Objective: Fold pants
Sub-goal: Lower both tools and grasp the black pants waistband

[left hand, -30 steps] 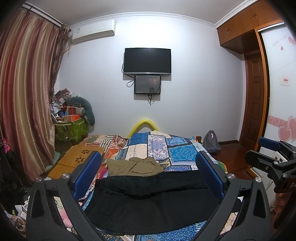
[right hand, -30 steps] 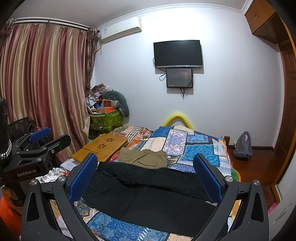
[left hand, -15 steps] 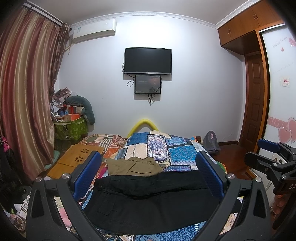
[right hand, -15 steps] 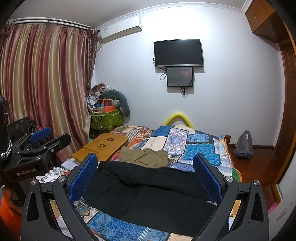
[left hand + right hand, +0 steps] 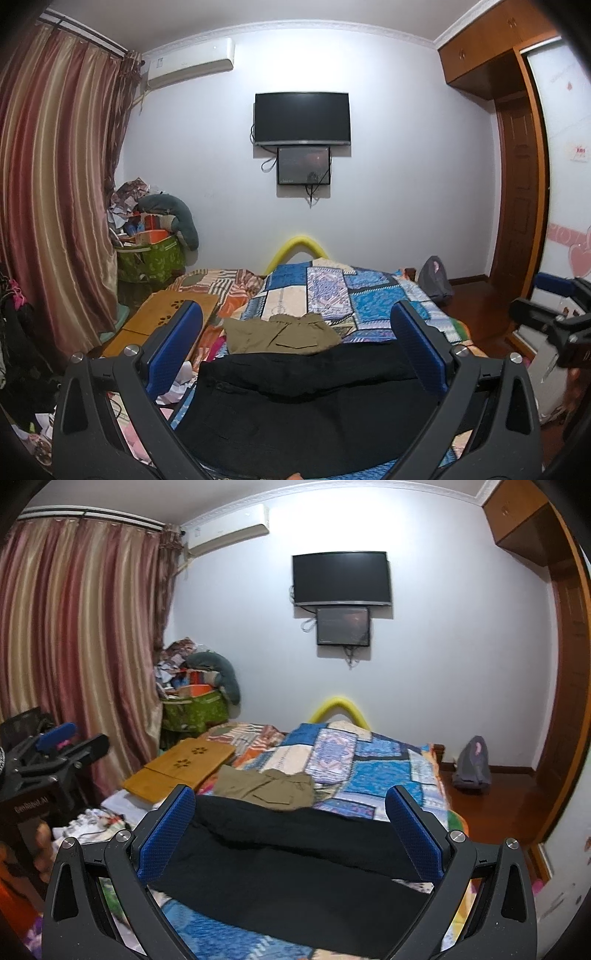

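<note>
The black pants (image 5: 314,402) lie spread flat across the near end of the bed (image 5: 373,302), on its patchwork quilt. Just beyond them, touching their far edge, sits a folded khaki garment (image 5: 280,332). Above the pants, the left hand-held gripper (image 5: 295,354) and the right hand-held gripper (image 5: 291,834) hover released, jaws wide apart, grasping nothing.
</note>
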A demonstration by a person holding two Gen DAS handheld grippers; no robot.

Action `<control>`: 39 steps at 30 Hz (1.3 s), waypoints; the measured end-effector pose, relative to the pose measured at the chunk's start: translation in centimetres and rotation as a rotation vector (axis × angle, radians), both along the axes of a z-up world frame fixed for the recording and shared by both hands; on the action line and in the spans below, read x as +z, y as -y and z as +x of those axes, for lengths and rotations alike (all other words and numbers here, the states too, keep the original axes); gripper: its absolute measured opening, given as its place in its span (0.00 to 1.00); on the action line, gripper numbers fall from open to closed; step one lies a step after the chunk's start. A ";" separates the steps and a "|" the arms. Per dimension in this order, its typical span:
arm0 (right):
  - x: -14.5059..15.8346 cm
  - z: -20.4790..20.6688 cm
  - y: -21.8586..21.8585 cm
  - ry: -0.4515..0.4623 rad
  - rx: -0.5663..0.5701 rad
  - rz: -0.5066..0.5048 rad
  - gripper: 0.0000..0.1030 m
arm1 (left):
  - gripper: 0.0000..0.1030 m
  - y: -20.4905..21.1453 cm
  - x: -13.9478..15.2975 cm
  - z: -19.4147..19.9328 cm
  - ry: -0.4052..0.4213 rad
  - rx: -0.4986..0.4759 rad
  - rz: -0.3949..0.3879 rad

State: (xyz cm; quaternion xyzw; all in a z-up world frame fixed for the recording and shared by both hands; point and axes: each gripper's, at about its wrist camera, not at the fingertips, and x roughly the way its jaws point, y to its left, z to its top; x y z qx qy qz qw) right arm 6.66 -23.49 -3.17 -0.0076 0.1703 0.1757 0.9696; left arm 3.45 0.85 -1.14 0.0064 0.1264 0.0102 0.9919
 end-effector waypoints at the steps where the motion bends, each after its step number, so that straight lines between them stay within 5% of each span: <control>1: -0.2 0.5 0.4 -0.008 -0.015 -0.005 1.00 | 1.00 -0.4 -0.2 1.0 -0.022 -0.005 -0.004; 8: -3.0 5.7 4.0 -0.087 -0.142 -0.064 1.00 | 1.00 -4.3 -2.2 8.6 -0.140 0.034 -0.038; 17: -6.5 11.5 5.6 -0.168 -0.188 -0.178 0.99 | 1.00 -10.6 -9.0 20.5 -0.366 0.120 -0.068; 34: -14.1 24.0 5.5 -0.324 -0.113 -0.214 0.98 | 1.00 -18.6 -22.3 37.7 -0.673 0.183 -0.062; 39: -16.4 26.9 4.3 -0.391 -0.040 -0.258 0.98 | 0.86 -20.4 -26.6 41.3 -0.828 0.178 -0.064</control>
